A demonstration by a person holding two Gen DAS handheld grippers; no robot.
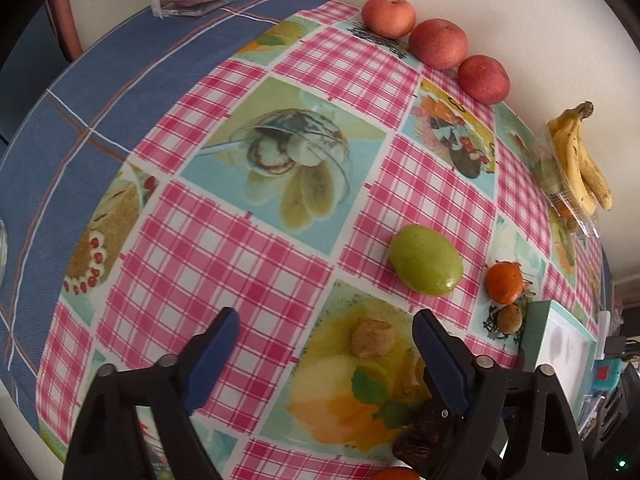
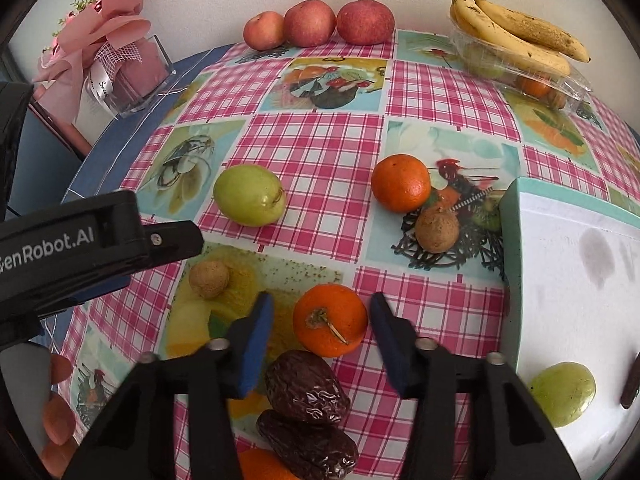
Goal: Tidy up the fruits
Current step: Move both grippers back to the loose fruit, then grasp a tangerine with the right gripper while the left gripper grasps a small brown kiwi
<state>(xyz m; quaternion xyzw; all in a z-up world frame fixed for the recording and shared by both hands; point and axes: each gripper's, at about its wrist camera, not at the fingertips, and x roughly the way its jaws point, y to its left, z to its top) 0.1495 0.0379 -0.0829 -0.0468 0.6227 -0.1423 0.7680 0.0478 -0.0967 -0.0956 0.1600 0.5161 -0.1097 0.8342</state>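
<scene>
Fruits on glossy checked tablecloth [image 2: 320, 140], round stemmed orange [image 2: 330, 320] between wide right jaws, wrinkled dates [image 2: 306, 388], left jaws wide, empty

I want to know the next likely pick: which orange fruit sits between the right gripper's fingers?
The stem-up orange lies between the open right gripper fingers; the other orange sits farther off, beside a brown fruit.

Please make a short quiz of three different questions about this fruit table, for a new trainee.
1. True or false: the right gripper is shut on the nearest orange.
2. How many red apples stand in a row by the wall?
3. What lies on the clear plastic box: A) bananas, B) dates, C) a green fruit?

Key: 1. false, it is open, one finger each side of the orange; 2. three; 3. A.
</scene>
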